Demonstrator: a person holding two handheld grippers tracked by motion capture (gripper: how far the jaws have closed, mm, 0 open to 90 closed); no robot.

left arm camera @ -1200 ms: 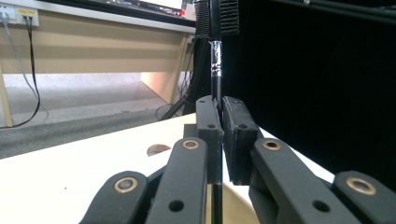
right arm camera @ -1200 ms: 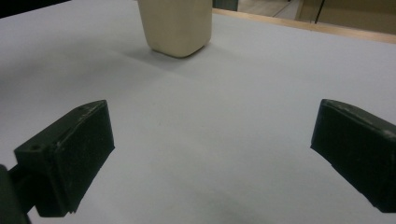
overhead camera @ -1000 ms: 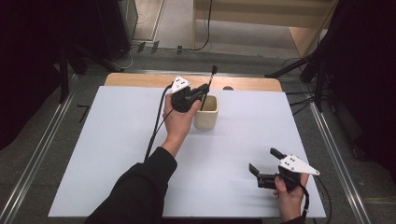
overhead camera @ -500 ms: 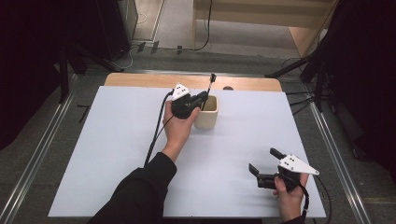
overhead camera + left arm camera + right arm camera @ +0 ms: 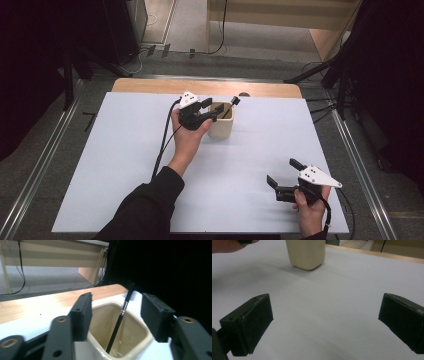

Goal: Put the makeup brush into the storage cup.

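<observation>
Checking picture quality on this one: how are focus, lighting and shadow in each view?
High view: even light on the white table, dark surroundings, soft overall. Left gripper view: the near jaws blurred, brush and beige cup fairly sharp, right side black. Right gripper view: jaws soft, a faint shadow beside the cup.

The brush's (image 5: 121,315) lower end is lost inside the cup (image 5: 140,340), whose near side the left gripper view's bottom edge cuts off. In the right gripper view the cup's rim runs off the top edge. The brush head is too small to make out in the high view.
</observation>
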